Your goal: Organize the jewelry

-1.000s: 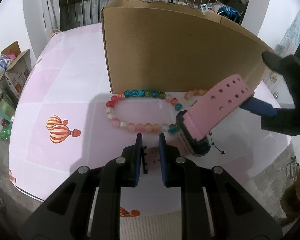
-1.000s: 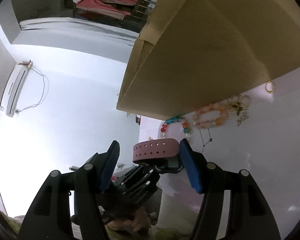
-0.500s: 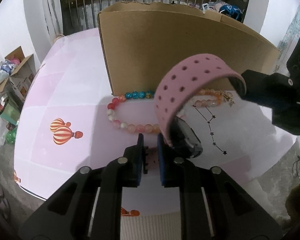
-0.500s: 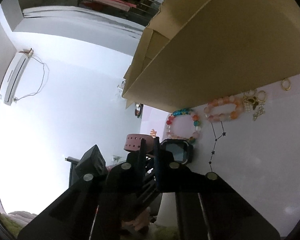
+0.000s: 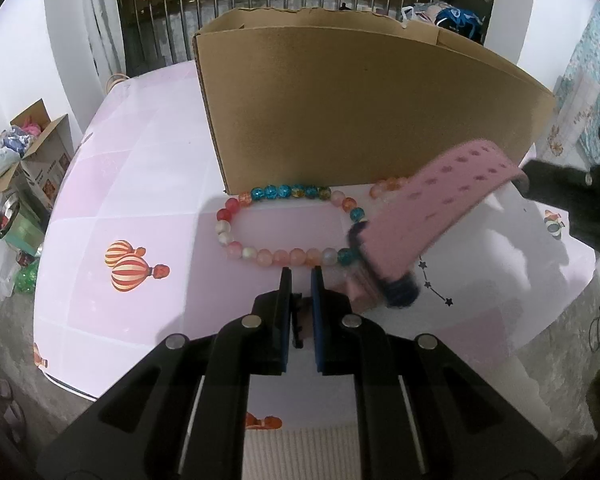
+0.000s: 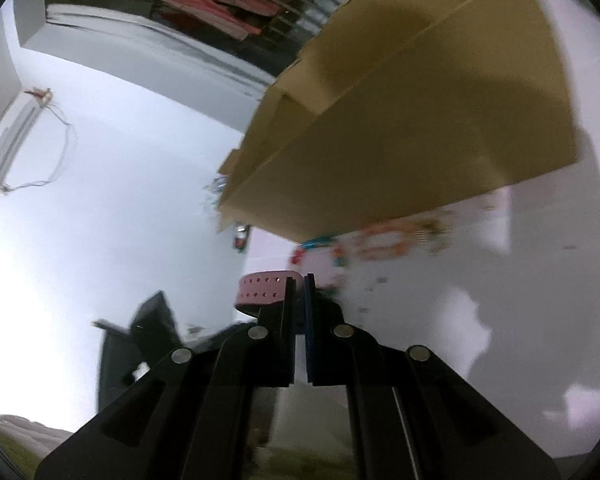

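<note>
A pink perforated watch (image 5: 424, 216) hangs above the pink table between my two grippers. My left gripper (image 5: 300, 276) is shut on one end of its strap at bottom centre. My right gripper (image 6: 299, 280) is shut on the other strap end (image 6: 266, 290); it shows as a black shape (image 5: 560, 184) at the right of the left wrist view. A multicoloured bead bracelet (image 5: 288, 226) lies on the table under the watch, in front of a cardboard box (image 5: 352, 112). An orange bead bracelet (image 5: 388, 186) lies partly hidden behind the strap.
A thin star chain (image 5: 436, 284) lies right of the watch. The table (image 5: 140, 184) has balloon prints (image 5: 132, 266). An open carton (image 5: 28, 168) and clutter sit on the floor at left. The right wrist view is tilted and blurred, with the box (image 6: 420, 128) above.
The right gripper closed on the free strap end. The strap, arched up half a second ago, has been pulled flatter and to the right. The left gripper kept its hold.
</note>
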Demonstrator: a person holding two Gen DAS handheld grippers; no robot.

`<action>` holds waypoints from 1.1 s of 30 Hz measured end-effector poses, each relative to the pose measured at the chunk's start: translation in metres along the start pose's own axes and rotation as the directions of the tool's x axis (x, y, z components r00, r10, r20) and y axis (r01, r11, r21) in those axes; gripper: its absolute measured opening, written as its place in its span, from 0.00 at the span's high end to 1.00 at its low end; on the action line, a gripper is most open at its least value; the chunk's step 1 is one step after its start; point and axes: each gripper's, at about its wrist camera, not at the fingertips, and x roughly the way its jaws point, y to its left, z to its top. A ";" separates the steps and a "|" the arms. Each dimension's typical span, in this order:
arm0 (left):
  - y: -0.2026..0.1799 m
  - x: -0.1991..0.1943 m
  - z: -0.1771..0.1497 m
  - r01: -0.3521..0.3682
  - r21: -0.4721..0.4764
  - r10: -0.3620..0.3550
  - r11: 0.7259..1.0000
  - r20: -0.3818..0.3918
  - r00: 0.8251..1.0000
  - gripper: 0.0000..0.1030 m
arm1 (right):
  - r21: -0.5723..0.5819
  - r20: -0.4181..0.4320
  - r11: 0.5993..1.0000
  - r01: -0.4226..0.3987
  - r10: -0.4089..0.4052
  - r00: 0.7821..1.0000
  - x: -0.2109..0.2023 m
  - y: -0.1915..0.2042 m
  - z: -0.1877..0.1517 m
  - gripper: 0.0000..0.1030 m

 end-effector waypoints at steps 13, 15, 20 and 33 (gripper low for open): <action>-0.008 -0.003 -0.002 -0.014 0.044 0.015 0.999 -0.008 1.000 0.92 | -0.002 0.038 0.949 0.316 -0.315 0.948 -0.033 -0.038 -0.015 0.92; -0.008 -0.002 -0.002 -0.013 0.041 0.014 0.999 -0.011 1.000 0.92 | 0.006 0.038 0.954 0.301 -0.301 0.953 -0.033 -0.038 -0.011 0.85; -0.006 -0.001 -0.002 -0.012 0.034 0.013 0.999 -0.010 1.000 0.92 | 0.016 0.050 0.962 0.274 -0.274 0.960 -0.017 -0.033 0.004 0.51; 0.000 0.005 -0.003 -0.006 0.038 0.006 0.999 0.002 1.000 0.92 | -0.278 0.134 0.824 0.495 -0.477 0.869 0.039 -0.004 0.028 0.18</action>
